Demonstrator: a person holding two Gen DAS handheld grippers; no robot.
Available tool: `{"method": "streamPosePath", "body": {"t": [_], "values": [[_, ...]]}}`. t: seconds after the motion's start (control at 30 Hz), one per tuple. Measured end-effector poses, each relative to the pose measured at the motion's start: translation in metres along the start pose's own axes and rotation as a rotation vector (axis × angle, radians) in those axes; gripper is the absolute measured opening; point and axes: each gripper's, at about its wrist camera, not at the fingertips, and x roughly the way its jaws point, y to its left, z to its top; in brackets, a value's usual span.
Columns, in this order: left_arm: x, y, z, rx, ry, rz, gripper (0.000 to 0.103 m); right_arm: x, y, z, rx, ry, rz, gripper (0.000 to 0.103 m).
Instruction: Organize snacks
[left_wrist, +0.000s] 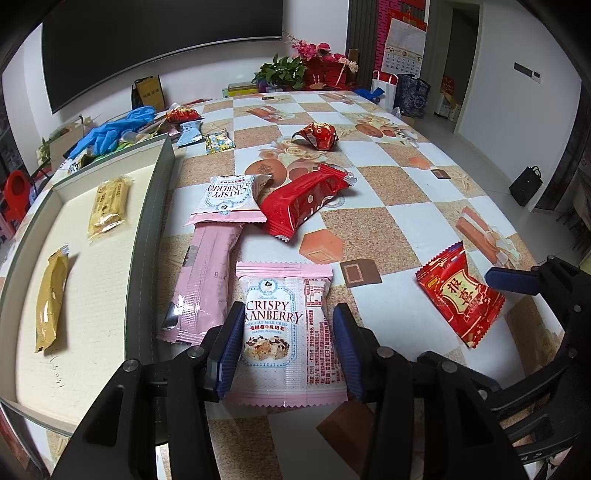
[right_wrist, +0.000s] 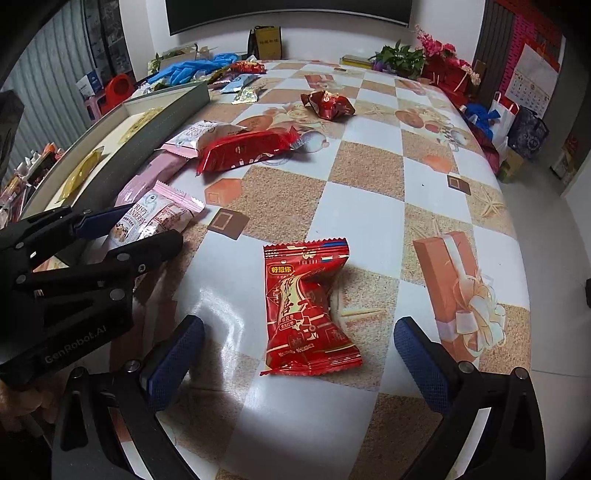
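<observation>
My left gripper (left_wrist: 286, 347) has its blue pads against both sides of a pink Crispy Cranberry packet (left_wrist: 284, 332) that lies on the table; the packet also shows in the right wrist view (right_wrist: 155, 218). My right gripper (right_wrist: 299, 362) is open, its fingers wide on either side of a red date-candy packet (right_wrist: 306, 310), which also shows in the left wrist view (left_wrist: 458, 295). A white tray (left_wrist: 110, 258) on the left holds two yellow bars (left_wrist: 109, 206).
On the checkered tablecloth lie a second cranberry packet (left_wrist: 231, 199), a plain pink packet (left_wrist: 207, 280), a long red packet (left_wrist: 303, 199) and a crumpled red wrapper (left_wrist: 317, 134). Blue gloves (left_wrist: 110, 129) and small candies lie beyond the tray. Plants and bags stand at the far edge.
</observation>
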Motion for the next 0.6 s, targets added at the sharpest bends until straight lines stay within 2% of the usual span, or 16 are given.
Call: {"method": "streamPosePath", "body": {"t": [0.4,0.53,0.57,0.6], "values": [[0.0000,-0.0019,-0.0003,0.005,0.003,0.007,0.051,0.0005,0.0005,0.0025,-0.008,0.009,0.001,0.103],[-0.0002,0.0002,0.0003,0.002,0.010,0.000,0.047,0.0000,0.0008,0.0020,-0.011,-0.003,0.004,0.103],[-0.0006,0.0001,-0.0001,0.009,0.011,0.002,0.046,-0.0013,0.0010,0.0019,-0.016,-0.011,0.008,0.101],[-0.0010,-0.0004,-0.0002,0.014,0.012,0.003,0.045,-0.0040,0.0014,0.0018,-0.021,-0.023,0.009,0.091]]}}
